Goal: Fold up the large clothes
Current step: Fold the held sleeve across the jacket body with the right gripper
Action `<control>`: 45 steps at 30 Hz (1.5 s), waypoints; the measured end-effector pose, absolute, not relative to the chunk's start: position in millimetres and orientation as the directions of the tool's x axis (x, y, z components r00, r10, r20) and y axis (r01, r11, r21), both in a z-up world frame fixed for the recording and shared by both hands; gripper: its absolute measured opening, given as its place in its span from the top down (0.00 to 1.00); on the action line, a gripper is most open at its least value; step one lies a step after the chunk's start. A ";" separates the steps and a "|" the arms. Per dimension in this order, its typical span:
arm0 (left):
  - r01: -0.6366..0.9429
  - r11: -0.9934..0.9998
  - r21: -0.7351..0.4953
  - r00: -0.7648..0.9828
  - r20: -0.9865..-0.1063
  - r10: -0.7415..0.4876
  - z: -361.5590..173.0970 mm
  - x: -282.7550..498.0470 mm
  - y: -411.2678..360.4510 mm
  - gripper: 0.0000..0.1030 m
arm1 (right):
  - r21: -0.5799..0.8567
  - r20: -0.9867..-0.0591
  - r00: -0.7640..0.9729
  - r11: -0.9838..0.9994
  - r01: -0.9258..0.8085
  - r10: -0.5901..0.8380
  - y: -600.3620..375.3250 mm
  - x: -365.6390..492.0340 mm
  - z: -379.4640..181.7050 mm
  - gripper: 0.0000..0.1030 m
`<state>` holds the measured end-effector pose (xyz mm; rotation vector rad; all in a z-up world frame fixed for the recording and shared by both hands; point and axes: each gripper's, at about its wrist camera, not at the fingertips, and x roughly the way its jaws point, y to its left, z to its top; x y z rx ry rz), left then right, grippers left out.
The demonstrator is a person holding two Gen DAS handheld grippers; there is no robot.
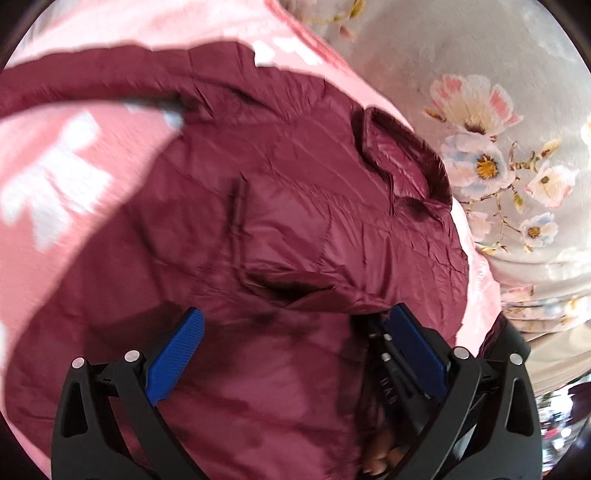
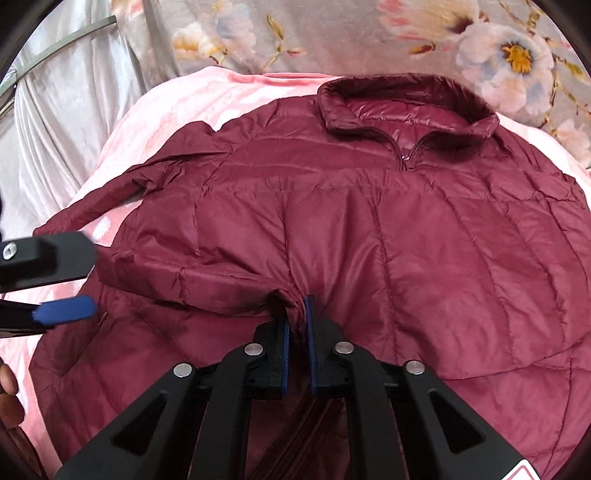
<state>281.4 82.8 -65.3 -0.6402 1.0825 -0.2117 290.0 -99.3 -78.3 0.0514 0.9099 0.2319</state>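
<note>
**Trainee:** Right gripper [image 2: 297,314] first, since it fills the bottom of its own view. Its blue pads are nearly together with a bunched bit of the jacket [image 2: 369,229] pinched between them. That looks like the end of a sleeve [image 2: 207,284], pulled in over the front of the jacket.

**Coach:** Agreed, it's holding cloth, and only a thin pinch. Where's the jacket lying?

**Trainee:** Front up on the pink blanket [image 2: 177,110], collar [image 2: 406,99] at the far end next to the flowered cover [image 2: 295,33], zip closed to the neck. The other sleeve [image 1: 92,77] trails out across the blanket in the left view.

**Coach:** And the left gripper [image 1: 295,325]?

**Trainee:** Wide open, nothing between its pads. It hangs over the lower part of the jacket, and I can't say whether it touches the cloth.

**Coach:** Then here's how I'd judge the step. The sleeve needs to end up flat across the chest, not humped. Carry it low and lay it straight along the quilting lines, so the fold at the shoulder stays crisp.

**Trainee:** The shell looks slippery and puffy.

**Coach:** That's the risk: it could slide out of a thin pinch, or spring back once let go. Put the free gripper down on the body near the shoulder to pin it, and only release once the sleeve rests on the front.
</note>
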 end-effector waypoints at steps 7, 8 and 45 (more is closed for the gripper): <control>-0.194 0.778 -0.597 0.416 -0.769 -0.486 -87.8 314.3 68.8 0.44 | 0.289 -0.743 0.579 0.941 -0.176 0.336 -130.2 264.1 -59.9 0.58; -0.172 0.795 -0.582 0.414 -0.775 -0.477 -84.4 317.6 66.8 0.51 | 0.310 -0.732 0.593 0.939 -0.147 0.334 -145.8 258.2 -55.8 0.57; -0.008 1.000 0.004 0.623 -0.782 0.009 -84.7 327.2 39.2 0.61 | 0.210 -0.754 0.632 0.845 0.491 -0.180 -332.2 251.7 -73.8 0.87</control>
